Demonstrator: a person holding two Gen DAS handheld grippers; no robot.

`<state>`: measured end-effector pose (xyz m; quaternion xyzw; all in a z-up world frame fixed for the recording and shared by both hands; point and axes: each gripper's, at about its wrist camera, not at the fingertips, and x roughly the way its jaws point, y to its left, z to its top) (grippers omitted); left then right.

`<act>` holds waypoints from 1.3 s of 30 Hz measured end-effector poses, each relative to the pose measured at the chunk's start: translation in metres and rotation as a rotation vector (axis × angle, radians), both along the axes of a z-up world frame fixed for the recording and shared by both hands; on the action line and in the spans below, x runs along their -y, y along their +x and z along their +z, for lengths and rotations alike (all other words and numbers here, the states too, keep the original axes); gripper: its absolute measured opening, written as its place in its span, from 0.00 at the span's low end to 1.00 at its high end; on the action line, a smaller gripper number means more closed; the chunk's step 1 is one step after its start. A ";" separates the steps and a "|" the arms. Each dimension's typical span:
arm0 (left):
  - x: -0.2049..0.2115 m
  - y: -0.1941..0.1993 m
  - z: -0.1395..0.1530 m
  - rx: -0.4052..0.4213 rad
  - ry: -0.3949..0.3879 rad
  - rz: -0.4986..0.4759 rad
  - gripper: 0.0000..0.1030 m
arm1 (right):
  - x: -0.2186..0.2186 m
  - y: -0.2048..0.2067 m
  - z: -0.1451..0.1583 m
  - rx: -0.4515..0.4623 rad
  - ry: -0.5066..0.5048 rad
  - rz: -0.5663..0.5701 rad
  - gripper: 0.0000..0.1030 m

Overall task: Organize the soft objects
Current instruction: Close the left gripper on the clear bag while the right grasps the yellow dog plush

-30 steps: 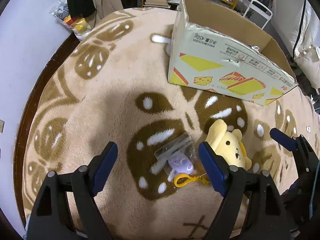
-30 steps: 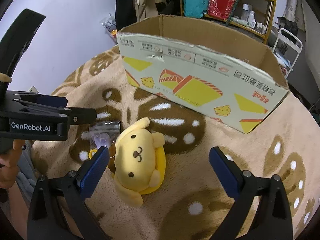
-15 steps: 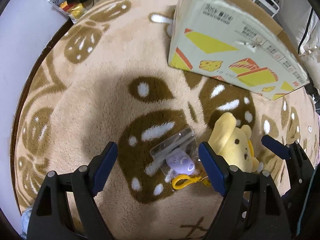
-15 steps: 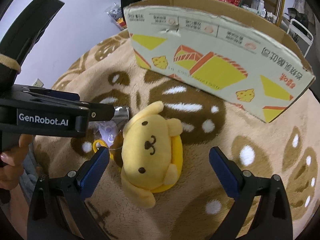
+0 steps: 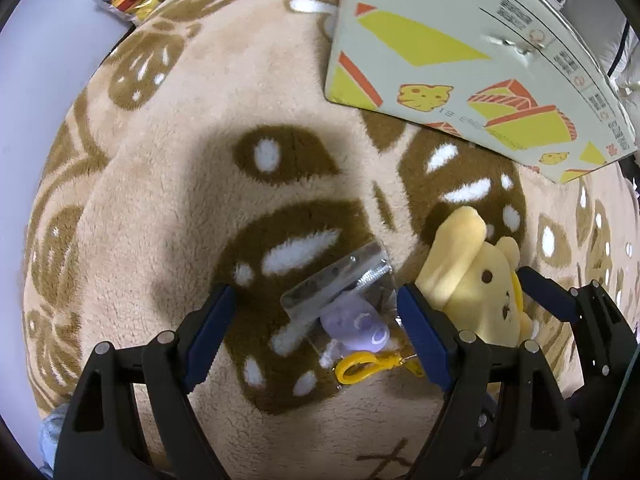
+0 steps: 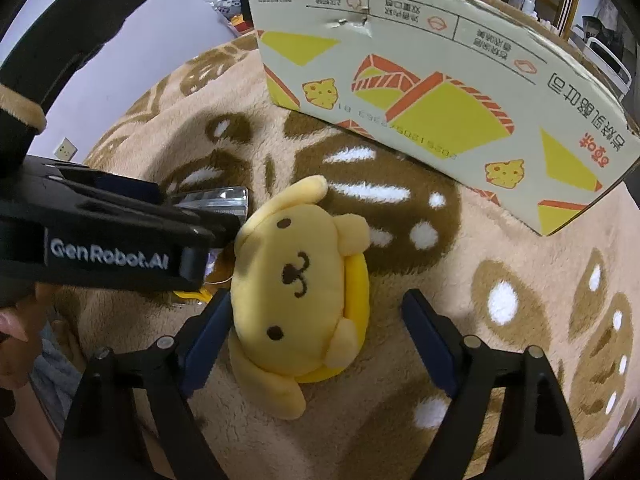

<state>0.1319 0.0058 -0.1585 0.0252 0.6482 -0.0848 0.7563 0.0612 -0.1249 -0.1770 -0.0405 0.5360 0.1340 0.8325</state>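
Plush dog [image 6: 298, 280] lies between closing right tongs [image 6: 316, 340], probably untouched

Two toys [image 6: 296, 280] [image 5: 356, 322] (one bagged), one box [image 6: 440, 80].

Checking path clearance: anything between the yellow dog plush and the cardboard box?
Nothing. In the right wrist view, only bare brown-and-beige blanket lies between the yellow dog plush and the cardboard box. The left wrist view shows the same bare stretch.

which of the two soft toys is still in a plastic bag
The small purple toy with the yellow clip, between the left gripper's fingers; the yellow dog plush lies bare.
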 end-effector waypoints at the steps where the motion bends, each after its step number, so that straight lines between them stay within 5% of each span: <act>1: 0.001 0.000 0.000 0.002 0.004 -0.002 0.80 | -0.001 0.000 0.000 0.000 0.001 0.005 0.80; 6: 0.004 0.001 -0.002 -0.007 0.003 -0.007 0.80 | -0.006 -0.002 -0.001 0.004 -0.002 0.032 0.65; 14: 0.012 0.002 -0.005 -0.012 0.014 -0.012 0.80 | -0.001 -0.003 0.001 0.002 -0.002 0.035 0.58; 39: 0.058 -0.012 -0.031 -0.011 0.132 -0.059 0.84 | 0.004 -0.009 0.007 0.024 -0.091 -0.001 0.57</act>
